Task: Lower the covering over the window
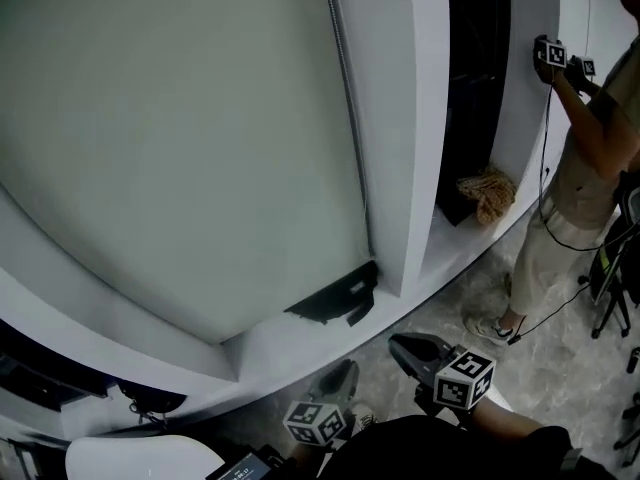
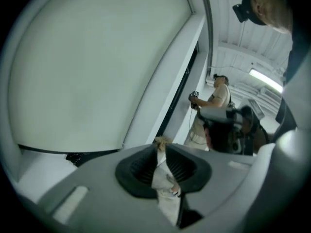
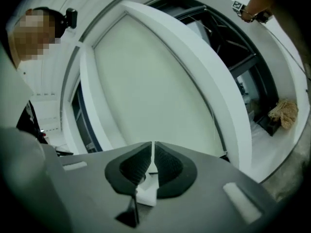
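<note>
From the head view, looks down on the pale blind (image 1: 180,148), drawn down almost to the white sill (image 1: 270,353), with its bead chain (image 1: 345,98) along the right edge and a black bracket-like piece (image 1: 338,296) at the lower right corner. Finds the left gripper (image 1: 345,370) and the right gripper (image 1: 400,344) low in the picture, side by side, both short of the sill and touching nothing. Catches, farther right, a second person (image 1: 585,158) beside a dark opening (image 1: 475,78), with a tan bundle (image 1: 488,194) at its foot. In the left gripper view, shows the left gripper (image 2: 161,148) with its pads a narrow gap apart and nothing clamped, only the far person's pale trousers visible through the gap. Places the blind (image 2: 97,67) up and to the left, bottom edge just above the sill. In the right gripper view, shows the right gripper (image 3: 152,148) all but closed, a hairline slit left between the pads, nothing held. Sets the blind (image 3: 155,91) straight ahead inside its white frame (image 3: 204,81), well apart from the jaws.
</note>
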The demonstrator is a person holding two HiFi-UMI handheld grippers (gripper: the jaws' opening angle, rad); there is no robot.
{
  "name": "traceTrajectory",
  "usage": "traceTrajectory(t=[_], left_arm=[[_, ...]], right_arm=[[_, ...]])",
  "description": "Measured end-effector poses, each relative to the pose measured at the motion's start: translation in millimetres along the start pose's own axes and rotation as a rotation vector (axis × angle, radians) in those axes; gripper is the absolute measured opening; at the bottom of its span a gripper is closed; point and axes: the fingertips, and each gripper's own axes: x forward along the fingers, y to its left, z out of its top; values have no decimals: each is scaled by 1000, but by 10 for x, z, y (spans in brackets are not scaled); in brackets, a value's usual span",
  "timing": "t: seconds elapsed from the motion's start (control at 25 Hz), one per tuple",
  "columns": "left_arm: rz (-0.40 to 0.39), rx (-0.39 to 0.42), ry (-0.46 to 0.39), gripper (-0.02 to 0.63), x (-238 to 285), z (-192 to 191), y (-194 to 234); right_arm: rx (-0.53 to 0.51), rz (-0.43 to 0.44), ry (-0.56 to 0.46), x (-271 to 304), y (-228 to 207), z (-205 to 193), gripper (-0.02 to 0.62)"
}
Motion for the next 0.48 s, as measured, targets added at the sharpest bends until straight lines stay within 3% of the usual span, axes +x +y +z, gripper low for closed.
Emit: traceTrajectory(t=[0.2, 0.36, 0.48], left_arm=[[67, -20, -111, 52, -165, 52, -680], [107, -19, -133, 49, -363, -194, -1242], [181, -35, -139, 46, -596, -357, -1452]], right_arm=[[-40, 144, 64, -522, 236, -316, 14], [-40, 191, 118, -1039, 361, -603, 12], [-31, 229, 185, -1311, 469, -885, 9]])
